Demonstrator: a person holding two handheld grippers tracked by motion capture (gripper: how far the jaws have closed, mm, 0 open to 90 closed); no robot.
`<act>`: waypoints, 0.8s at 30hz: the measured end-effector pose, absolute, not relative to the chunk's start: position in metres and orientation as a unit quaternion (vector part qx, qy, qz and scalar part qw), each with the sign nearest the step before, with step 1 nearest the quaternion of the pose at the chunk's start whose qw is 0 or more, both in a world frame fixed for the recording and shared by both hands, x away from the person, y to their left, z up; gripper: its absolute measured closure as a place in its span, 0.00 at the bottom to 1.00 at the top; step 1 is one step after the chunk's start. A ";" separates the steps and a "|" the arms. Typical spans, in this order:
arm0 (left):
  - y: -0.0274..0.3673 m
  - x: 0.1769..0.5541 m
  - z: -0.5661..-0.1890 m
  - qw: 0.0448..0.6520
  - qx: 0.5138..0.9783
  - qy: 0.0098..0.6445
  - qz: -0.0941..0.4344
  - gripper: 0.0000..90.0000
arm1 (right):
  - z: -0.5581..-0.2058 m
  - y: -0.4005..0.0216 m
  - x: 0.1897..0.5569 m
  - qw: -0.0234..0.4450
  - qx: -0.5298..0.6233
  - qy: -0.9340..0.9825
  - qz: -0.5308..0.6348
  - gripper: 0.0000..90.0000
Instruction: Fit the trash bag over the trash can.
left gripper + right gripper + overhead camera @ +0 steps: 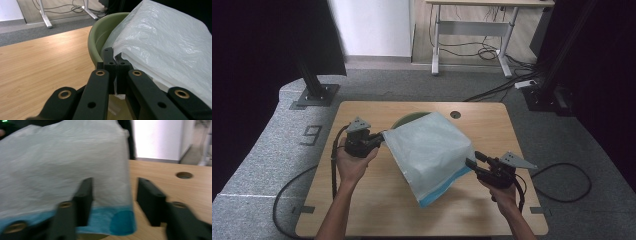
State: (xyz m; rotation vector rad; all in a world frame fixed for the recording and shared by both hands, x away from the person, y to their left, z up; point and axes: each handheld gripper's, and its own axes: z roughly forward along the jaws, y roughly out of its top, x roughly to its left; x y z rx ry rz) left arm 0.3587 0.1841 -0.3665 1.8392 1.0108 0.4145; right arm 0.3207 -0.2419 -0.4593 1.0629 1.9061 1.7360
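White, crinkled plastic makes up the bag (432, 155), which hangs stretched between the two tools above the wooden bench (377, 200), its blue-edged end toward the right tool (470, 162) and its other end draped over the rim of a green bowl (98, 37) just beyond the left tool (113, 58). The left tool has its jaws closed tight on a corner of the bag, pinching the film between the pads. The right tool's jaws stand apart with the blue-banded corner of the bag lying between them, and the pads do not press on it.
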 end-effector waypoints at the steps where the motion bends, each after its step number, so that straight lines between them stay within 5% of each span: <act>1: 0.184 0.359 -0.367 0.480 0.754 0.414 0.170 1.00 | -0.459 -0.242 0.321 0.176 0.375 0.673 0.613 0.58; 2: 0.183 0.358 -0.366 0.484 0.753 0.413 0.168 1.00 | -0.458 -0.241 0.320 0.167 0.356 0.683 0.615 0.77; 3: 0.183 0.358 -0.366 0.484 0.753 0.413 0.168 1.00 | -0.458 -0.241 0.320 0.167 0.356 0.683 0.615 0.77; 4: 0.182 0.359 -0.366 0.484 0.755 0.411 0.166 1.00 | -0.454 -0.242 0.318 0.172 0.344 0.686 0.618 0.91; 6: 0.179 0.359 -0.367 0.487 0.756 0.408 0.160 1.00 | -0.447 -0.246 0.316 0.179 0.344 0.678 0.624 0.98; 19: 0.140 0.361 -0.361 0.503 0.769 0.373 0.129 0.96 | -0.378 -0.270 0.318 0.241 0.349 0.635 0.645 0.98; 24: 0.149 0.356 -0.364 0.493 0.773 0.373 0.140 0.79 | -0.372 -0.269 0.323 0.250 0.355 0.638 0.636 0.98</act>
